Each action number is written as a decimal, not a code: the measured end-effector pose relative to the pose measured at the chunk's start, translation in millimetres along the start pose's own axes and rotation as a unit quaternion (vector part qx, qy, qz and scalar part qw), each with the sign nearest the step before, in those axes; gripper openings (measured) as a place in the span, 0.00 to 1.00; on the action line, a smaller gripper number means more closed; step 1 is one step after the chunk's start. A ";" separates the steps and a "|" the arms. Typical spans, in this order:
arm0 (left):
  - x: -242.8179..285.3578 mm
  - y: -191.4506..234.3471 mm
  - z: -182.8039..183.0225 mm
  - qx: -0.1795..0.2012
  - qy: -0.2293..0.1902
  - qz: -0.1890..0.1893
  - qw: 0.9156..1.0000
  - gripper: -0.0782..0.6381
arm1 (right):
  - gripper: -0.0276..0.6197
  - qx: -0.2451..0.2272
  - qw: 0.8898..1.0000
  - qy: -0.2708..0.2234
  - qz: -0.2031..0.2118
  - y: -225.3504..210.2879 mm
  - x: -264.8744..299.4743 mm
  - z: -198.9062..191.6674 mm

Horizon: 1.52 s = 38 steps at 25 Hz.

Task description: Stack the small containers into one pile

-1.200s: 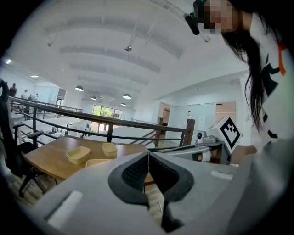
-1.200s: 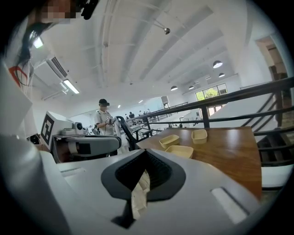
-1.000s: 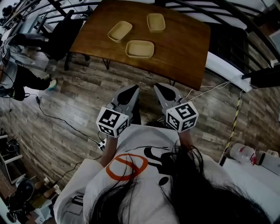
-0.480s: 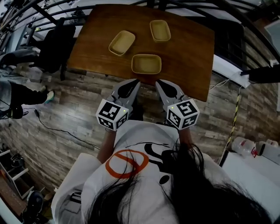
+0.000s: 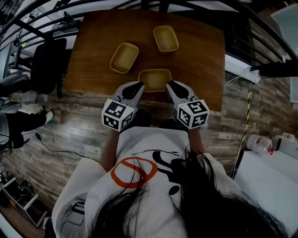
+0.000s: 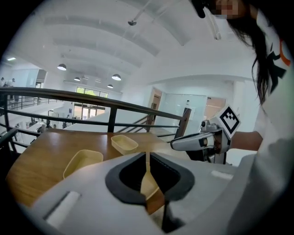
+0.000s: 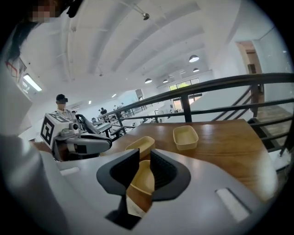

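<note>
Three small tan containers lie apart on the brown wooden table (image 5: pixel 195 60): one at the left (image 5: pixel 124 57), one at the back (image 5: pixel 165 38), one by the near edge (image 5: pixel 155 79). My left gripper (image 5: pixel 135 88) hovers just left of the near container with its jaws shut and nothing in them. At that container's right side is my right gripper (image 5: pixel 174 87); its jaws have just been opening and stand open, holding nothing. In the right gripper view the near container (image 7: pixel 142 181) shows through the gap of the right gripper (image 7: pixel 143 158). The left gripper (image 6: pixel 147 158) shows only a thin slit.
A dark railing (image 5: pixel 195 5) runs behind the table. A black chair (image 5: pixel 49 62) stands at the table's left end, with a person's shoe (image 5: pixel 46 116) and cables on the plank floor. A white counter (image 5: pixel 270 181) with bottles is at the lower right.
Both grippers have travelled forward from over the floor to the table's near edge, flanking the nearest container. The right jaws have parted. The table appears closer.
</note>
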<state>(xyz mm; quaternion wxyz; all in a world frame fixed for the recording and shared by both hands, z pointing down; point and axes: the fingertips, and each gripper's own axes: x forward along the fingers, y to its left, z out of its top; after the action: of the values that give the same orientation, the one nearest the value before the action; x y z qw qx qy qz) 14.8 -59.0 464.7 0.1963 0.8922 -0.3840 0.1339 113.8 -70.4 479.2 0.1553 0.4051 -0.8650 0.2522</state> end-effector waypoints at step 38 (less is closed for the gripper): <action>-14.8 118.3 -32.2 -0.116 0.023 0.160 0.980 0.18 | 0.10 0.039 0.978 0.177 0.104 -59.3 121.9 1.7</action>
<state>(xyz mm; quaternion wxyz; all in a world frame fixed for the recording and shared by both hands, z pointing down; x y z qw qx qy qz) -85.3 -109.4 516.7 0.2834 0.7868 -0.5304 0.1386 83.9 -179.6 553.9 0.2631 0.2673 -0.8509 0.3679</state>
